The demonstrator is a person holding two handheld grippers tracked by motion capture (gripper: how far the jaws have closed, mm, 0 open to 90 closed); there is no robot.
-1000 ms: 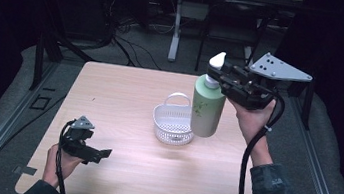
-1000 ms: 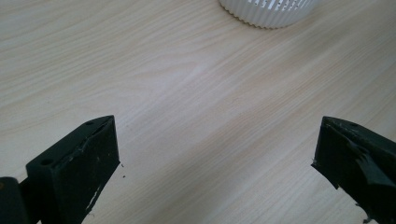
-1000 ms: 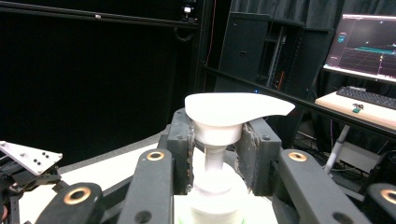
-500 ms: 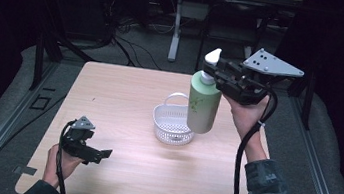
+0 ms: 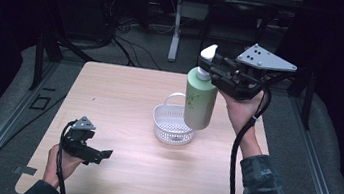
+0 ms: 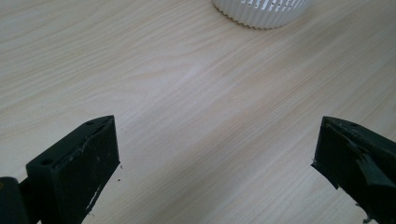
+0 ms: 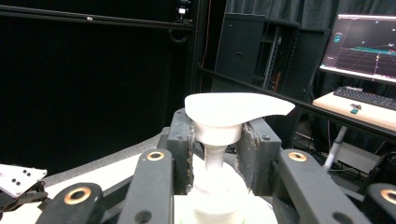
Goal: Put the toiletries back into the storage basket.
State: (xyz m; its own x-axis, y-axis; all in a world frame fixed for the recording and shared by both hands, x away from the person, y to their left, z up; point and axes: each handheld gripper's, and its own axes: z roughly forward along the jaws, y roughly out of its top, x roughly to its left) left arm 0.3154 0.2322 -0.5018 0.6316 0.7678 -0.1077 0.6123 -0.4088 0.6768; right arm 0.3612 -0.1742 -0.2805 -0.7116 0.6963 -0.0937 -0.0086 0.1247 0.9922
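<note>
- Okay, we start with the desk (image 5: 124, 96): pale wood-grain top, flat, smooth, mostly bare.
- Green pump bottle (image 5: 199, 100): tall rounded plastic cylinder, white pump head. We see it held in the air, bottom hanging over the right rim of the basket, not touching the desk.
- Right tool (image 5: 216, 71): jaws pinched on the bottle's thin white neck just under the pump head; clear in the right gripper view.
- White basket (image 5: 172, 123): small round plastic one, slotted walls, loop handle at the back, sits mid-desk.
- Left tool (image 5: 96, 155): jaws spread wide, nothing between them, low over the near-left desk.
- Risk, our judgement: the neck is slim and slick and the body hangs heavy below the grip, so the bottle could swing or slip.
- Risk: lowered off-centre, the bottle could catch the light basket's rim and tip or shove it.
</note>
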